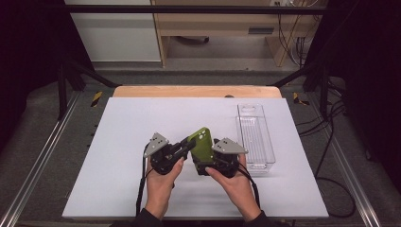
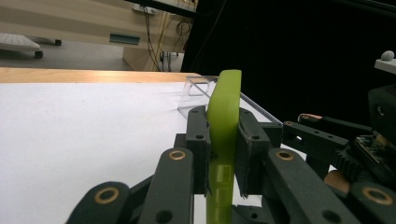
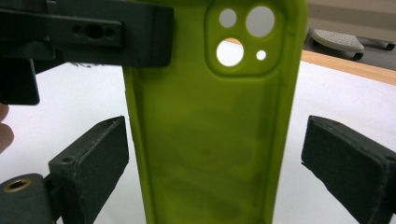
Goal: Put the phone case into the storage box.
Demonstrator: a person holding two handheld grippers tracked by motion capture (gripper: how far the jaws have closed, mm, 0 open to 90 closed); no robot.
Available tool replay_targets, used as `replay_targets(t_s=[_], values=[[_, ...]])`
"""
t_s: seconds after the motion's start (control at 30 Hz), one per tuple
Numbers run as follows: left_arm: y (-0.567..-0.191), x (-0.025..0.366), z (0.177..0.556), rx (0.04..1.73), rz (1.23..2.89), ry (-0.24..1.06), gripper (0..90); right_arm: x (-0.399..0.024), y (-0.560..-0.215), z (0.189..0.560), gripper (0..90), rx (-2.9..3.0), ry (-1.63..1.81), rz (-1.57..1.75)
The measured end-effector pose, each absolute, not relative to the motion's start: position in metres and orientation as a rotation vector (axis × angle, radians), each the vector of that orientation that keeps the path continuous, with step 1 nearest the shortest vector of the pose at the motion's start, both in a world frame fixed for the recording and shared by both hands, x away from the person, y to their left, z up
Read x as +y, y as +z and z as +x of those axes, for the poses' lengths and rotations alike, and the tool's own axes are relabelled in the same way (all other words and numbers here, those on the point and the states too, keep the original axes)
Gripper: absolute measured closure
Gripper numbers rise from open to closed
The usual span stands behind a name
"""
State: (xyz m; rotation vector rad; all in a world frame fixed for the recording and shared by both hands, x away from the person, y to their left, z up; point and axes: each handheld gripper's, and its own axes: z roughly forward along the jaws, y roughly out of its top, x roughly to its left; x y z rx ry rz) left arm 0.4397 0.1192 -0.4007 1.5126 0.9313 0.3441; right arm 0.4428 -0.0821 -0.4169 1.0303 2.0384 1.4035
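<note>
A lime-green phone case (image 1: 201,144) is held upright above the white mat, between the two hands. My left gripper (image 1: 189,145) is shut on it. In the left gripper view the case (image 2: 225,102) stands edge-on, with both pads of the left gripper (image 2: 223,140) pressed against its flat sides. In the right gripper view the case (image 3: 205,130) shows its inside and camera cut-outs. My right gripper (image 3: 215,158) is open, one pad on each side of the case's long edges; the left pad is nearly touching and a small gap shows at the right pad. In the high view my right gripper (image 1: 205,163) sits below the case.
A clear plastic tray (image 1: 255,137) lies lengthwise at the mat's right side, close to the right hand. The white mat (image 1: 142,123) covers a wooden table (image 1: 196,91). Black frame bars and cables run along the sides.
</note>
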Motion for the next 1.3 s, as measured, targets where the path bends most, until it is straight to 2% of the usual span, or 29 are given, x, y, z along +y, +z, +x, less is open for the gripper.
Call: replay_targets(t_s=[0.67, 1.3], values=[[-0.4, 0.107, 0.434, 0.906, 1.518, 0.32, 77.4, -0.086, -0.415, 0.445, 8.2, 2.0, 1.449, 1.043], [-0.398, 0.106, 0.434, 0.911, 1.515, 0.315, 77.4, -0.089, -0.415, 0.445, 12.8, 1.998, 1.481, 1.019]])
